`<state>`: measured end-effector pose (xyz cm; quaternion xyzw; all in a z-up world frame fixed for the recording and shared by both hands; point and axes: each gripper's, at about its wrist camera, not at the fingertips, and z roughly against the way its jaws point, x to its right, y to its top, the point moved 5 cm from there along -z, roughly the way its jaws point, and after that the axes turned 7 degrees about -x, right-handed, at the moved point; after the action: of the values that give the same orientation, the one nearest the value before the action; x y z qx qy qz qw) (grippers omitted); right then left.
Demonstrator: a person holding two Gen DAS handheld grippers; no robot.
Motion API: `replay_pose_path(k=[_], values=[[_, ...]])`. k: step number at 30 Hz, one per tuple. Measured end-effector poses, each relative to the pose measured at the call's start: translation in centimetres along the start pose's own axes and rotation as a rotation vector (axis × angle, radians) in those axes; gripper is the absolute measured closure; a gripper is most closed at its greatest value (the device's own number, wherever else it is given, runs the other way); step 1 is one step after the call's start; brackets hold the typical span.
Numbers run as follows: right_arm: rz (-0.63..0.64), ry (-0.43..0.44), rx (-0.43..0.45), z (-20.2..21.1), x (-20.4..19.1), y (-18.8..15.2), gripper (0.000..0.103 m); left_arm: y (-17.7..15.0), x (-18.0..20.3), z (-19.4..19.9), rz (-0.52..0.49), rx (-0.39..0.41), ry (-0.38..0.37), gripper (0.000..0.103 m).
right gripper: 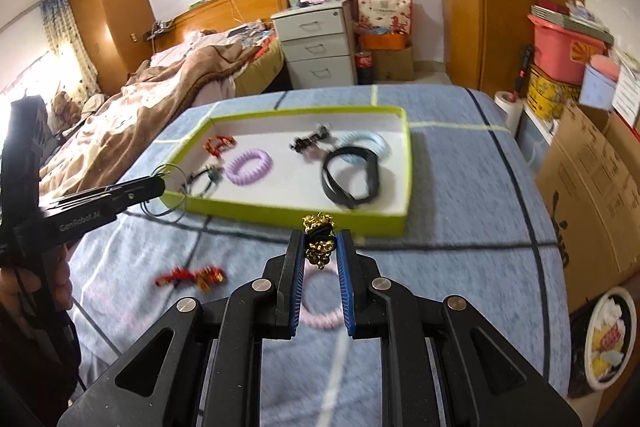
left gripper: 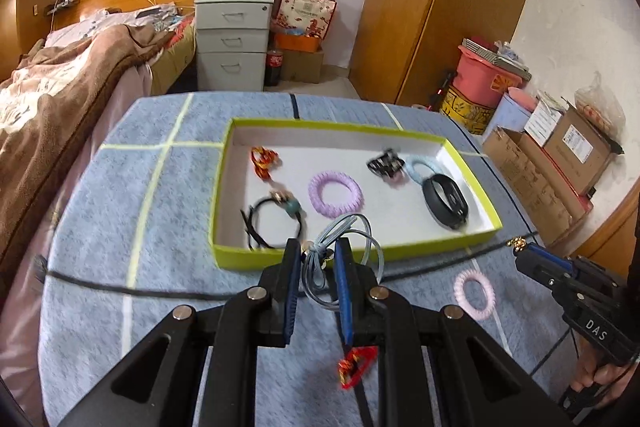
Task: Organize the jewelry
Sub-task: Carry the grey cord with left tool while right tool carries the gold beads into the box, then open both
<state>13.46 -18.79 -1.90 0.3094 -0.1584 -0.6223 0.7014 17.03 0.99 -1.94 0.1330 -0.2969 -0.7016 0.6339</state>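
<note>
A lime-edged white tray [left gripper: 352, 253] [right gripper: 288, 209] lies on the blue cloth. It holds a purple coil tie [left gripper: 335, 193], a black band [left gripper: 446, 201], a light blue coil tie [left gripper: 420, 167], a black cord tie, a red-orange piece and a dark clip. My left gripper [left gripper: 318, 251] is shut on a grey looped hair tie [left gripper: 340, 259], just before the tray's near edge. My right gripper [right gripper: 319, 243] is shut on a gold-and-black beaded piece [right gripper: 318, 241], held above the cloth near the tray's front edge.
A pink coil tie [left gripper: 474, 293] [right gripper: 320, 315] and a red-orange ornament [left gripper: 354, 367] [right gripper: 188, 277] lie on the cloth in front of the tray. A bed sits to the left, a drawer cabinet behind, cardboard boxes on the right.
</note>
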Motion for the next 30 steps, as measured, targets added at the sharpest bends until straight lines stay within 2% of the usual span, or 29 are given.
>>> replay_pose_path(k=[15,24,28,30], values=[[0.023,0.003,-0.024,-5.1,-1.7,5.4,0.086,4.0,-2.4,-2.8,0.028,-0.005,0.030,0.085],[0.044,-0.001,-0.074,-8.3,-2.0,6.3,0.086,4.4,-3.8,-5.5,0.069,-0.053,0.025,0.085],[0.061,-0.010,-0.107,-9.7,-2.0,6.1,0.086,4.2,-4.1,-6.4,0.068,-0.069,0.068,0.085],[0.062,-0.014,-0.117,-10.0,-2.0,6.0,0.086,4.1,-4.1,-6.8,0.083,-0.081,0.041,0.085]])
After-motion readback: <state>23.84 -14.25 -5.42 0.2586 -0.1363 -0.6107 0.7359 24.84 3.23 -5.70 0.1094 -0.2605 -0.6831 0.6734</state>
